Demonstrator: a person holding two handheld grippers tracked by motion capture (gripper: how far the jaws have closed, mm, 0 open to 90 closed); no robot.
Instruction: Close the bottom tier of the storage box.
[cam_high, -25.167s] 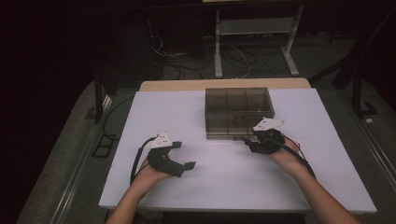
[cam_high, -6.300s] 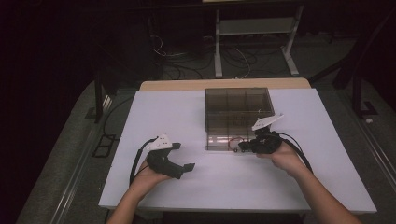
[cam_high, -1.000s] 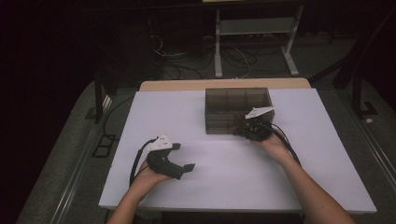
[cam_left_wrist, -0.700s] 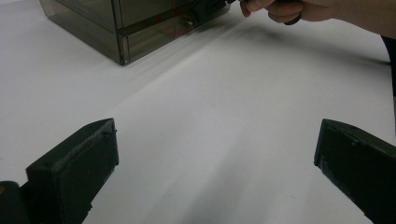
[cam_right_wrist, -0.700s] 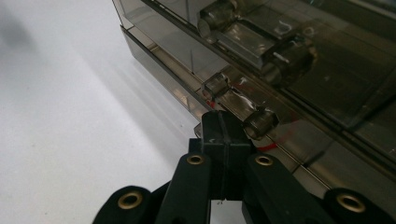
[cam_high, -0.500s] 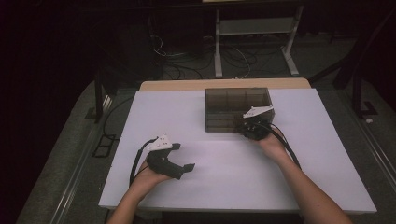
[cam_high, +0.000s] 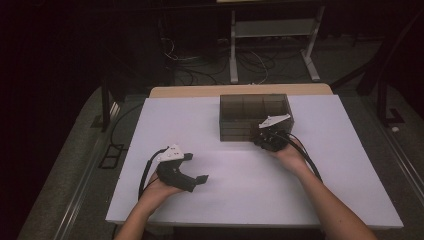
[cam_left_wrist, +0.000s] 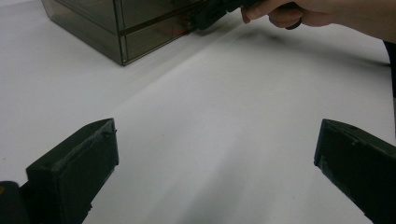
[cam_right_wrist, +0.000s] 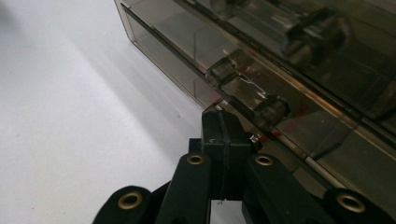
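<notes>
Right claw (cam_right_wrist: 223, 122) has moved up to the box's (cam_right_wrist: 280, 60) latch (cam_right_wrist: 246, 93), jaws together.

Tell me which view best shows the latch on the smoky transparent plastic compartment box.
The right gripper view: the latch on the smoky transparent plastic compartment box sits close up, just past the shut right gripper. The left gripper view shows the box's corner with the latch area too small to read. The high view shows the whole box, latch unresolved.

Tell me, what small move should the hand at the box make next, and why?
Probably nudge up under the latch: the right gripper has its jaws shut, tips at the front clasp of the smoky transparent plastic box, whose lid looks closed.
</notes>
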